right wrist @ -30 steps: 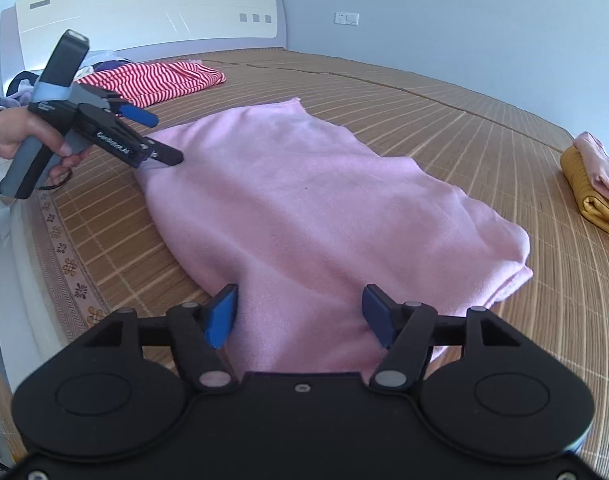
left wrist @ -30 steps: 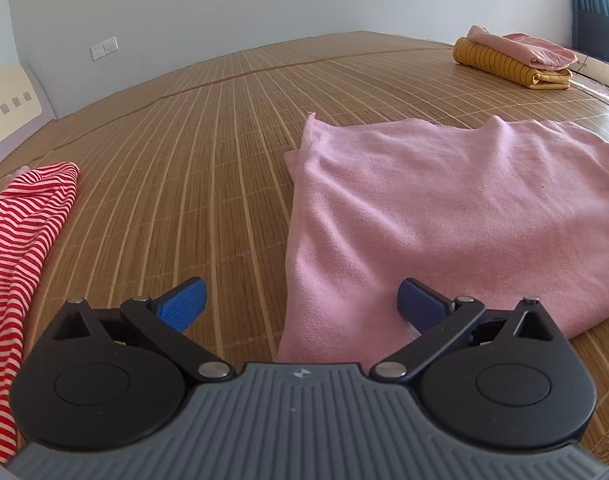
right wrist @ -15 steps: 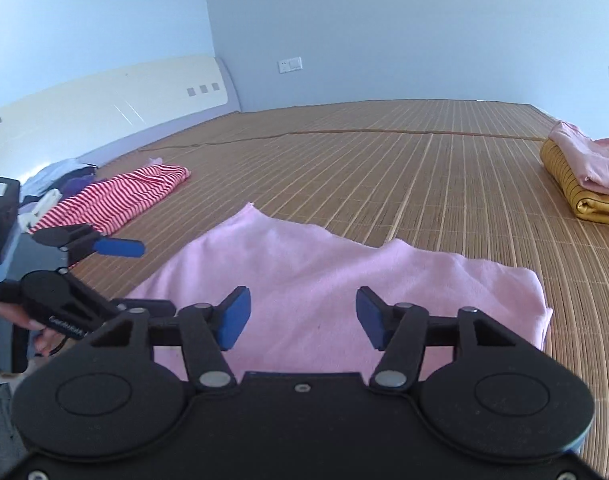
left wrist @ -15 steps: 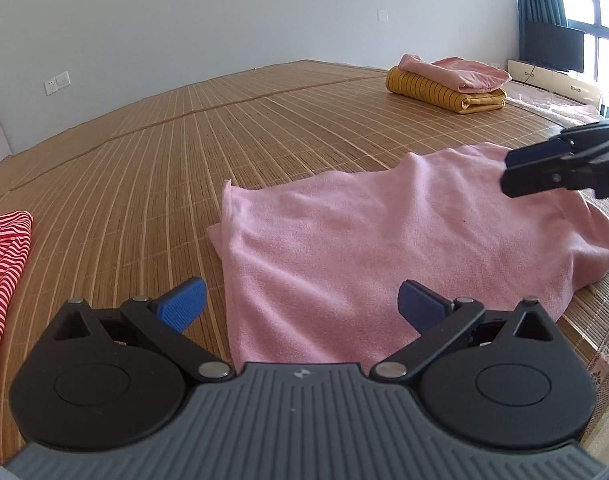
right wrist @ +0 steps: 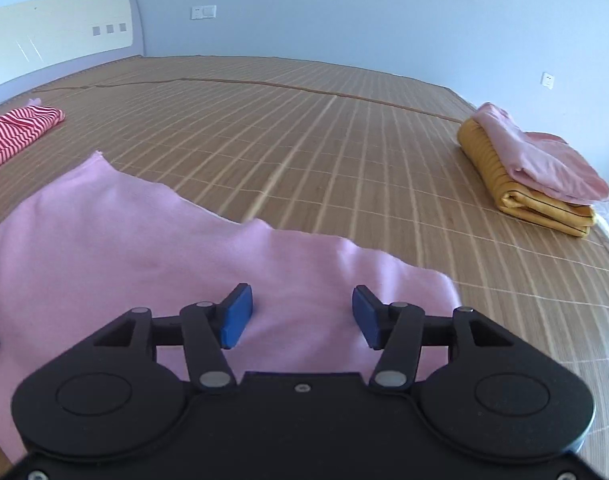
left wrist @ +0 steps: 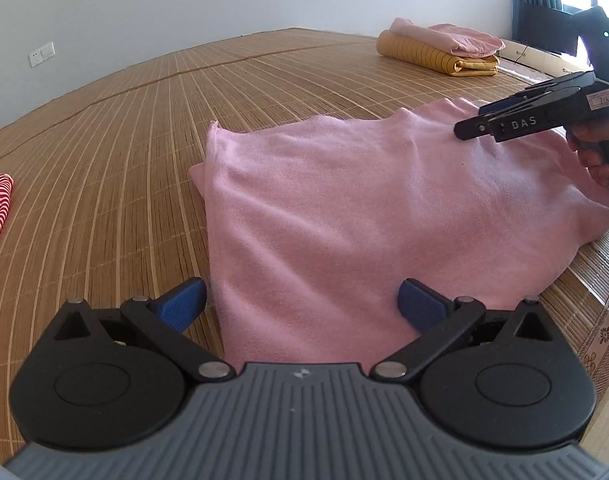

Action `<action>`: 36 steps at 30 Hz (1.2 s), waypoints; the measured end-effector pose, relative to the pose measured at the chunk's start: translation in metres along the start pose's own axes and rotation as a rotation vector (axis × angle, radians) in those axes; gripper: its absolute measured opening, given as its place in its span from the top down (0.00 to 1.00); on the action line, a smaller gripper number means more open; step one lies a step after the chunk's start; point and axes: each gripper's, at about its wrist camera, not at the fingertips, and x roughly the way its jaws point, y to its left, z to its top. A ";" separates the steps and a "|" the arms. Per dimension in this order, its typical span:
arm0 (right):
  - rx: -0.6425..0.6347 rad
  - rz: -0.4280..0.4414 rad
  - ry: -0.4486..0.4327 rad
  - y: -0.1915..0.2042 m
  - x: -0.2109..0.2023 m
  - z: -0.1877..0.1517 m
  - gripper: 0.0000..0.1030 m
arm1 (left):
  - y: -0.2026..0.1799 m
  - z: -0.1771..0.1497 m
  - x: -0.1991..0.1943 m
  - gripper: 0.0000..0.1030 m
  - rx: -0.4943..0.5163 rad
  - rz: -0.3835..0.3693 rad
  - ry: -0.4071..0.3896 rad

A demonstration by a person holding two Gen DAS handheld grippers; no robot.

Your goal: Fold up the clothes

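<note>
Right gripper (left wrist: pixel 470 130) moved lower over pink garment (left wrist: pixel 364 216); left gripper (left wrist: pixel 302 306) steady; both jaws spread.

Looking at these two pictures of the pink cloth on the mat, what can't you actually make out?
- Pink cloth: near edge hidden behind the left gripper body, left view.
- Red striped garment: cut off by the frame edge, both views.
- Folded stack: garment types untellable.
- Right gripper: contact with the cloth unclear.
</note>
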 end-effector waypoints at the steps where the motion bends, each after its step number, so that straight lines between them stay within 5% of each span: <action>1: 0.015 -0.034 -0.002 -0.012 -0.006 -0.004 0.42 | -0.001 0.001 -0.001 0.00 0.004 0.004 0.001; 5: 0.114 -0.020 -0.066 -0.033 -0.049 -0.015 0.44 | -0.006 0.005 -0.007 0.00 0.062 0.063 -0.026; 11: 0.036 0.343 -0.063 0.023 -0.087 -0.037 0.44 | -0.006 0.013 -0.016 0.00 0.016 0.014 -0.086; 15: -0.143 0.218 0.048 0.060 -0.090 -0.054 0.62 | -0.011 0.005 -0.007 0.00 0.096 0.087 -0.034; 25: -0.145 -0.065 0.126 0.033 -0.123 -0.067 0.57 | 0.016 -0.006 -0.026 0.00 0.114 0.195 -0.024; 28: -0.125 0.072 0.016 0.048 -0.136 -0.060 0.56 | 0.017 0.000 -0.038 0.00 0.066 0.147 -0.062; 31: -0.121 0.198 -0.056 0.073 -0.130 -0.053 0.53 | 0.000 0.003 -0.044 0.00 0.046 0.012 -0.106; 36: -0.157 0.207 0.001 0.102 -0.100 -0.055 0.53 | -0.039 -0.007 -0.030 0.00 0.187 -0.006 -0.081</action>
